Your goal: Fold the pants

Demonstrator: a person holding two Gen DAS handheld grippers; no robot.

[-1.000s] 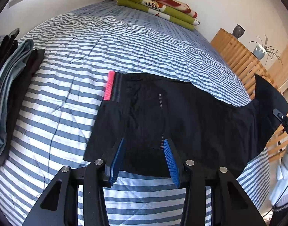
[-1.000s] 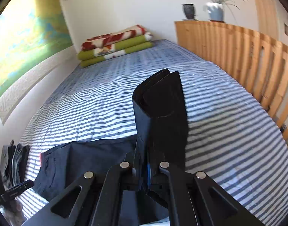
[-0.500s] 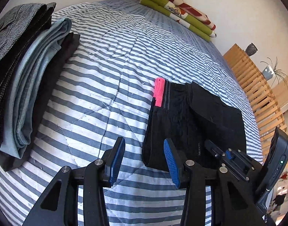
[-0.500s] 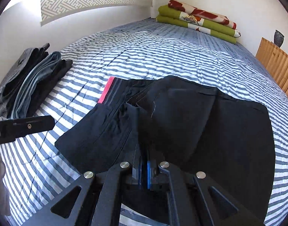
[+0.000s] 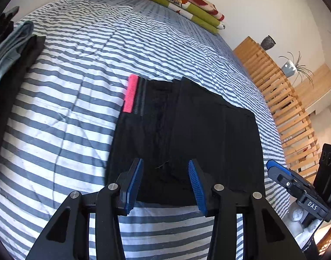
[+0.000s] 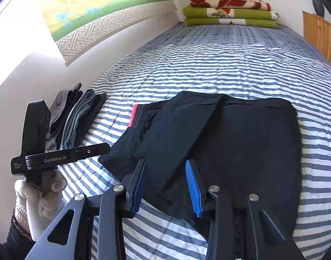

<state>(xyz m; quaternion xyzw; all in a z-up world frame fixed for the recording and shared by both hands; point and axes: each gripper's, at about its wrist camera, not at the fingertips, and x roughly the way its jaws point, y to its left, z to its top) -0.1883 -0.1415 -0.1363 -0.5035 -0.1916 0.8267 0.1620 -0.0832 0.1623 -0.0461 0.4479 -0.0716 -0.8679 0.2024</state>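
The black pants [image 5: 193,130] are lying folded in a flat, soft, roughly rectangular slab on the bed [image 5: 78,75], whose quilted cover is showing grey and white stripes; a pink band [image 5: 130,93] is edging the ribbed waistband. The left hand-held gripper [image 5: 165,182] is hovering over the near hem, jaws opening, ribbed blue pads [image 5: 134,182] apart and touching nothing. The right hand-held gripper [image 6: 166,186] is opening too, its pads clear of the matte cloth between them. Folded clothes [image 6: 74,119] are lying stacked near the wall.
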